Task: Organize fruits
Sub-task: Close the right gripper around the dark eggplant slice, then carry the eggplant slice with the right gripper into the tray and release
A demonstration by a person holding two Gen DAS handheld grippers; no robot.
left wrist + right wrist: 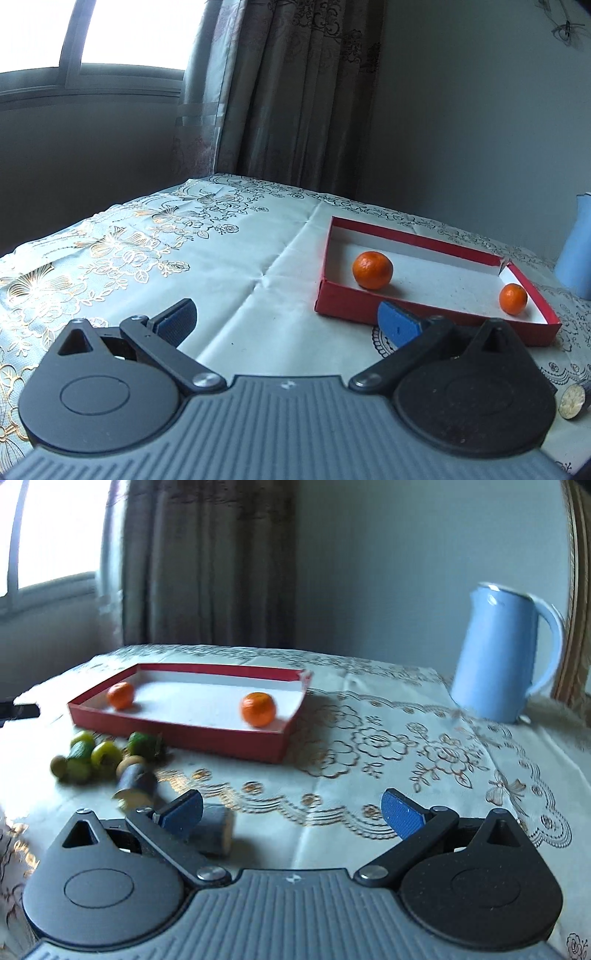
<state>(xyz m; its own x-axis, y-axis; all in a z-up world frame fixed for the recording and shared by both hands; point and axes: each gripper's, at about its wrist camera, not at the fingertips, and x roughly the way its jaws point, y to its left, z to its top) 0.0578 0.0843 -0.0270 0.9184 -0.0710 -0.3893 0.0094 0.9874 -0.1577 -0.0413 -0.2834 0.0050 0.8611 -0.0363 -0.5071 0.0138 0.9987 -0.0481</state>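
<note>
A shallow red box (347, 301) (177, 731) with a white inside holds two oranges: one (372, 270) (120, 695) near its left end, one (513, 299) (258, 709) near its right end. Several small green fruits (86, 755) lie on the cloth in front of the box. Short dark cut stalk pieces (135, 777) (216, 829) (572, 400) lie beside them. My left gripper (288, 319) is open and empty, in front of the box's left corner. My right gripper (291, 814) is open and empty, just right of the stalk pieces.
A light blue jug (498, 653) (576, 254) stands at the back right. The table has a pale cloth with gold flowers (122, 251). A curtain (295, 92) and a window (92, 33) are behind the table.
</note>
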